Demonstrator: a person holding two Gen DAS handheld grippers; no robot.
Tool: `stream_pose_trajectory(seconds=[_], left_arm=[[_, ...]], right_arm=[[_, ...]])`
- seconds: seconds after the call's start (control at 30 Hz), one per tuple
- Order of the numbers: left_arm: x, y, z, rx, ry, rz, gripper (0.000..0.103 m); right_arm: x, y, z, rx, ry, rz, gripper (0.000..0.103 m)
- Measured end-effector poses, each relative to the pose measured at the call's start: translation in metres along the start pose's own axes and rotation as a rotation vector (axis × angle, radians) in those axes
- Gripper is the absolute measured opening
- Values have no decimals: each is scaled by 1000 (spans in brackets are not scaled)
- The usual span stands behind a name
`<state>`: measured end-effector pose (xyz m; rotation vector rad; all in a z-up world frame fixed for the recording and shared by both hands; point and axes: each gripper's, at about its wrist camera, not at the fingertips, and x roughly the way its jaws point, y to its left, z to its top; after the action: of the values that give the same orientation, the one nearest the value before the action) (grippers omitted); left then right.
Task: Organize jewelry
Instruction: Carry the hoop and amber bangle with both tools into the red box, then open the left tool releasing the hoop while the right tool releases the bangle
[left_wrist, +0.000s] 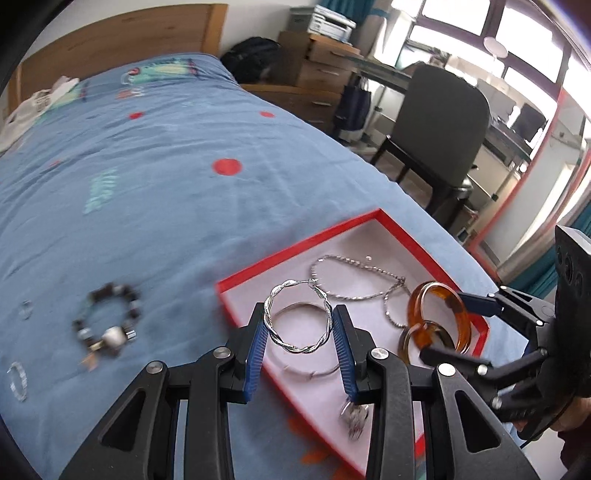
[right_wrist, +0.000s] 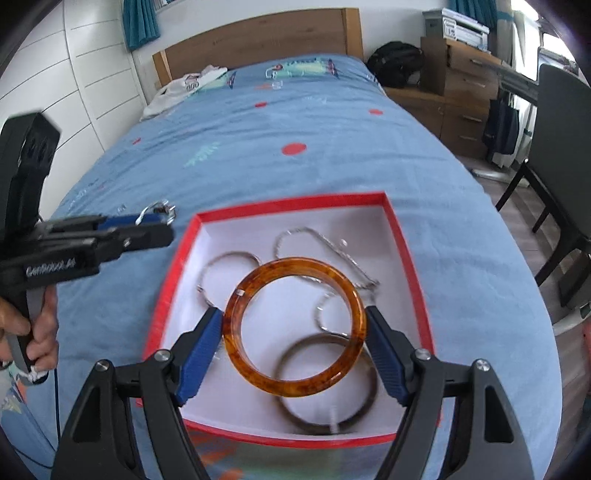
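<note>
Two claws, each pinching one ring: left claw (left_wrist: 298, 334) (twisted silver hoop (left_wrist: 295, 317)), right claw (right_wrist: 294, 345) amber bangle (right_wrist: 294, 326).

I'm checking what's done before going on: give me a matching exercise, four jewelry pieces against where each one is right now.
Things:
1. twisted silver hoop
2. amber bangle
3. beaded bracelet
4. silver chain

Places:
A. lying loose in the red box
B. on the blue bedspread, outside the box
C. between the right gripper pads
D. between the left gripper pads

Pairs: 1-D, 2-C, 3-B, 4-A
</note>
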<state>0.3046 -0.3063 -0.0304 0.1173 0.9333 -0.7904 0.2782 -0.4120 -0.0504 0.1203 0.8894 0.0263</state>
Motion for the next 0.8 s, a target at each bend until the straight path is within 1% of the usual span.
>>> stream_pose_trajectory(seconds=[0.1,0.27,0.4,0.63,0.8], left_arm=[[16,-8,1,33,30,2,35],[36,-9,1,47,73,2,35],[45,-5,-2,34,91,12,35],[55,-8,2,33,102,25,35],[59,-9,0,43,107,47,36]], right_arm=[[8,-11,-3,-19,25,55,75],[19,-18,-4,-70,58,124,75],[27,-18,2,-117,76,132,75],[45,-14,18,-241,142,131,76],[50,-8,17,-328,178,118,76]])
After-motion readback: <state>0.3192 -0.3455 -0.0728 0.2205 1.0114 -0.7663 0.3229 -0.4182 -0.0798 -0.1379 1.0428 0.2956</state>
